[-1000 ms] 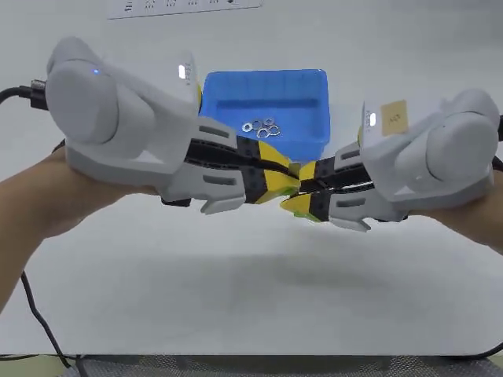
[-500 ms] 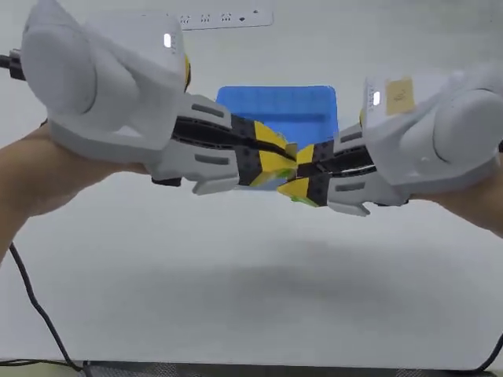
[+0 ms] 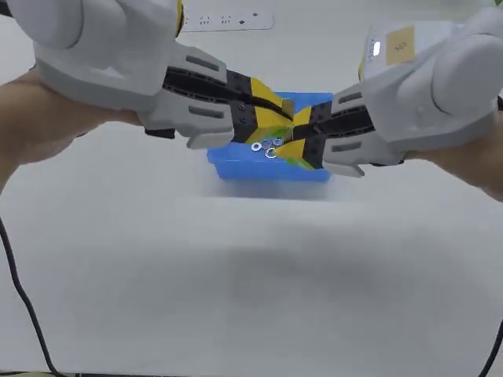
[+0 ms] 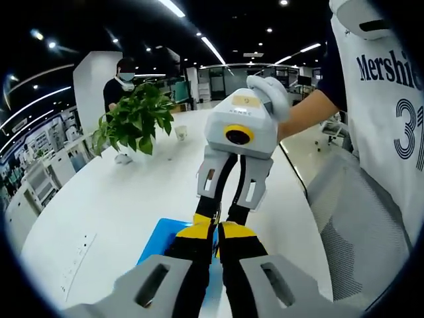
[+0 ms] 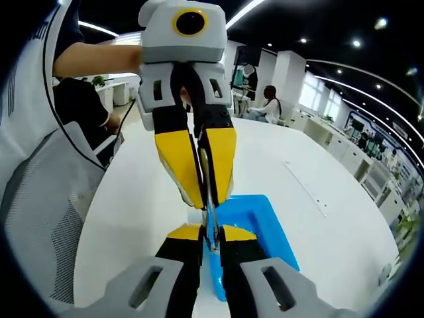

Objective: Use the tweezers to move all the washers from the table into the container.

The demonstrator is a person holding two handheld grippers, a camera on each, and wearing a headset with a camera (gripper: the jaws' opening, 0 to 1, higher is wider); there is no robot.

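The left gripper (image 3: 281, 118) comes in from the left, jaws pressed shut on the thin tweezers (image 5: 209, 212); under the tips the blue container (image 3: 236, 168) sits on the white table (image 3: 236, 275), with the washers (image 3: 267, 147) inside it. The right gripper (image 3: 295, 145) meets it tip to tip, jaws likewise clamped on the tweezers.

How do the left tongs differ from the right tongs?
The left tongs reach in from the left, the right tongs from the right. The right tongs' housing bears a yellowish label; the left tongs' looks plain white. Both have black-and-yellow jaws, seemingly shut on the tweezers above the blue container.
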